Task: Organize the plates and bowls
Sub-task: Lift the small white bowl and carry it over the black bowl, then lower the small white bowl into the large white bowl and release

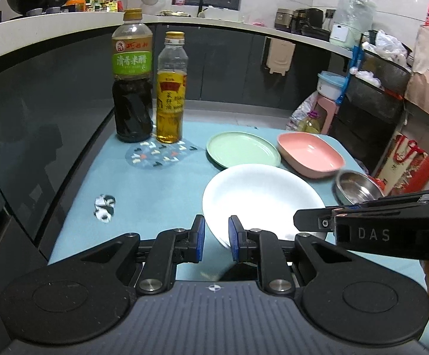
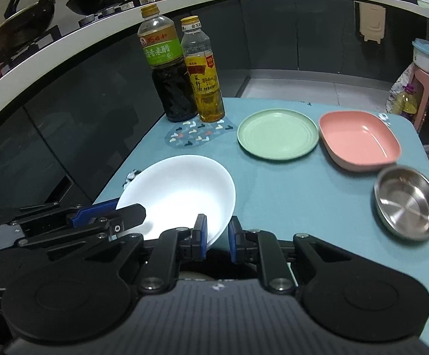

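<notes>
A white plate (image 1: pixel 261 198) is held above the blue table mat by both grippers, one on each side. My left gripper (image 1: pixel 217 236) is shut on its near left rim; it also shows from the side in the right wrist view (image 2: pixel 96 211). My right gripper (image 2: pixel 217 238) is shut on its near right rim (image 2: pixel 182 192); it also shows from the side in the left wrist view (image 1: pixel 312 222). A green plate (image 1: pixel 242 149) (image 2: pixel 277 134), a pink square bowl (image 1: pixel 310 153) (image 2: pixel 359 140) and a steel bowl (image 1: pixel 358 186) (image 2: pixel 406 202) lie on the mat beyond.
A dark vinegar bottle (image 1: pixel 132 80) (image 2: pixel 168 65) and a yellow oil bottle (image 1: pixel 170 88) (image 2: pixel 203 71) stand at the mat's far left on a patterned coaster (image 1: pixel 158 153). Dark cabinets and a white counter (image 1: pixel 51 26) curve along the left. Clutter stands off the table's right.
</notes>
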Demonstrator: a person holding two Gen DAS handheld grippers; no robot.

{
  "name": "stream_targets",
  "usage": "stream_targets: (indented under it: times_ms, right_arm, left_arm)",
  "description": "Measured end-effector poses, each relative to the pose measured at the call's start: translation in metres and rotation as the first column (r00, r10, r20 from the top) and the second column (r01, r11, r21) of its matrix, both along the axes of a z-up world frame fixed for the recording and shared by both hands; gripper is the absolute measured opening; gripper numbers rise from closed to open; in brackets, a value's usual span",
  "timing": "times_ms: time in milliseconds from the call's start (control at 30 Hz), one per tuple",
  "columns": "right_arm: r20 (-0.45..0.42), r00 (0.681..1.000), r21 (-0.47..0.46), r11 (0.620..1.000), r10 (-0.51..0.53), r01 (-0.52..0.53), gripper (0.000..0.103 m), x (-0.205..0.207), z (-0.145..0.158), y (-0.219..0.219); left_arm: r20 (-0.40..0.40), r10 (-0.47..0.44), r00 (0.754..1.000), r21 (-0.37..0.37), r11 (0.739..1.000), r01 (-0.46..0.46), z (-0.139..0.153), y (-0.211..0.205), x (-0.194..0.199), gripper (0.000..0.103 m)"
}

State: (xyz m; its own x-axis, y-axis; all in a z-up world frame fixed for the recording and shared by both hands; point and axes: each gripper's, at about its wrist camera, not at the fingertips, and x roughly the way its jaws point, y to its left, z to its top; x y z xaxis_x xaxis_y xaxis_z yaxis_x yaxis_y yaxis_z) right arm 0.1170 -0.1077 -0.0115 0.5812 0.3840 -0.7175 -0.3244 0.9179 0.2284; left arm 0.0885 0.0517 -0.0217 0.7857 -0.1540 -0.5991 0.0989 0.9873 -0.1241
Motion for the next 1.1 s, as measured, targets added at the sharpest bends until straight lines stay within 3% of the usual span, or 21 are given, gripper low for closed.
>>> stream_targets:
  times_ms: [300,600,767,867,1100]
  right_arm:
    - [-0.03,0.999,0.033,0.999,-0.03,0.031,0.0,-0.041,-0.011,-0.022]
    - [-0.047,0.999,0.032,0.999,-0.018,0.02,0.0,-0.064,-0.021,-0.027]
    - [-0.077,0.997,0.044,0.999,-0.003,0.006,0.0,-0.07,-0.028,-0.026]
    - [-0.052,0.999,0.039,0.999,0.001,0.001,0.0,-0.073,-0.028,-0.023]
    - [-0.062,0.998,0.031,0.999,-0.018,0.02,0.0,-0.073,-0.033,-0.027]
  left_arm:
    - [-0.017,-0.06,0.998,0.008,0.998,0.06,-0.006,-0.014,-0.04,0.016]
    - [-0.063,-0.064,0.996,0.012,0.998,0.065,-0.019,-0.018,-0.06,0.016]
    - [-0.059,-0.096,0.994,0.006,0.995,0.097,-0.021,-0.021,-0.068,0.015]
    - [-0.046,-0.122,0.991,0.028,0.992,0.124,-0.021,-0.027,-0.072,0.016]
    - [-0.068,-0.105,0.992,0.031,0.994,0.107,-0.027,-0.024,-0.068,0.016]
